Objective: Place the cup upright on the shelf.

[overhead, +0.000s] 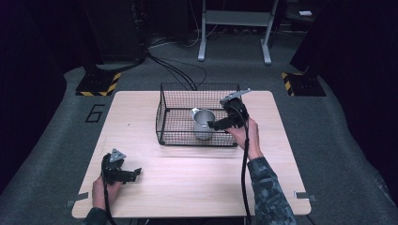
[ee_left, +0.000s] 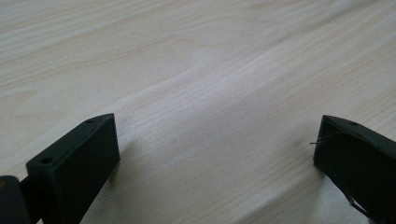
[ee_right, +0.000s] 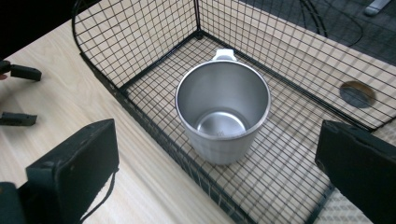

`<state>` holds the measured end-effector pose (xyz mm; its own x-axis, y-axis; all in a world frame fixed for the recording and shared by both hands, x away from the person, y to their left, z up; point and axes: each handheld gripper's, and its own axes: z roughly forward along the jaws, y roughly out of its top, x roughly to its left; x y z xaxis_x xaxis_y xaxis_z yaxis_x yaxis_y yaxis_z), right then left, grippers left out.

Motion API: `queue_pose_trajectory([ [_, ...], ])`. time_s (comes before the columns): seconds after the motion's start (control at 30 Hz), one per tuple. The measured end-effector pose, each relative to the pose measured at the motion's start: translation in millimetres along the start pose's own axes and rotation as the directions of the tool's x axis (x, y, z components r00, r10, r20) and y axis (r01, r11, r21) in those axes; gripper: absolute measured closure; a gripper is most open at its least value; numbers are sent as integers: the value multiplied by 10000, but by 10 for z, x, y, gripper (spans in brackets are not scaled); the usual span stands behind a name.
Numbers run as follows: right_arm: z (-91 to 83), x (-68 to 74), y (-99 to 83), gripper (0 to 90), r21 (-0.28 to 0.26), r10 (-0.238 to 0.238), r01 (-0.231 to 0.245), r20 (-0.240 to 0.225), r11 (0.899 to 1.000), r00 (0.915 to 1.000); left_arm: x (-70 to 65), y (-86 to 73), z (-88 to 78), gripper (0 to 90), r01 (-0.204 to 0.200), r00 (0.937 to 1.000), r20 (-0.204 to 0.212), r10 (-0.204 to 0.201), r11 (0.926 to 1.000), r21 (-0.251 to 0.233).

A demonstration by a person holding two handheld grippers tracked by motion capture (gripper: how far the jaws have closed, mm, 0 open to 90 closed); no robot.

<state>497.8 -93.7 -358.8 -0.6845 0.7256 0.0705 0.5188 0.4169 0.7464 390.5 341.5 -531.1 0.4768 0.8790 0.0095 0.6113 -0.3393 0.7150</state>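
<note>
A shiny metal cup [overhead: 204, 123] [ee_right: 223, 112] stands upright and empty inside a black wire basket [overhead: 174, 99] [ee_right: 140, 42] at the middle of the wooden table [overhead: 187, 187]; its handle points to the far side. My right gripper [overhead: 213, 125] [ee_right: 218, 137] hovers above the basket's right part, just right of the cup, open, with the cup in front of its jaws and apart from them. Low over bare wood [ee_left: 205, 70] near the front left corner, my left gripper [overhead: 135, 173] [ee_left: 217, 133] is open and holds nothing. Its two jaws also appear far off in the right gripper view [ee_right: 18, 95].
A round hole [ee_right: 357, 93] is cut in the table behind the basket. Bare wood lies between the basket and the front edge. On the grey floor beyond are black cables [overhead: 178, 70], a white frame stand [overhead: 234, 28] and two yellow-black striped bases [overhead: 98, 84].
</note>
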Motion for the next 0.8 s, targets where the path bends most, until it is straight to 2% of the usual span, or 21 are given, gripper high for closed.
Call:
queue_pose_trajectory([
  [0.17,-291,-3,-198,0,-212,119,-114,239,9997,9996,-2,-2,5,1,10,10000,-27,-10,10000,-65],
  [0.37,-551,-45,-508,0,-453,269,-238,690,9987,9973,1,1,-2,1,-11,10000,15,11,10000,24],
  [0.6,-728,-116,-943,0,-549,744,-683,1188,9962,9901,3,1,-1,1,-25,10000,15,25,10000,11],
  [0.67,-774,-140,-1097,0,-547,848,-773,1510,9955,9849,3,2,-2,1,-31,10000,12,31,10000,19],
  [0.8,-817,-215,-1383,0,-599,1245,-1158,1718,9915,9772,2,2,-1,1,-25,10000,12,25,10000,20],
])
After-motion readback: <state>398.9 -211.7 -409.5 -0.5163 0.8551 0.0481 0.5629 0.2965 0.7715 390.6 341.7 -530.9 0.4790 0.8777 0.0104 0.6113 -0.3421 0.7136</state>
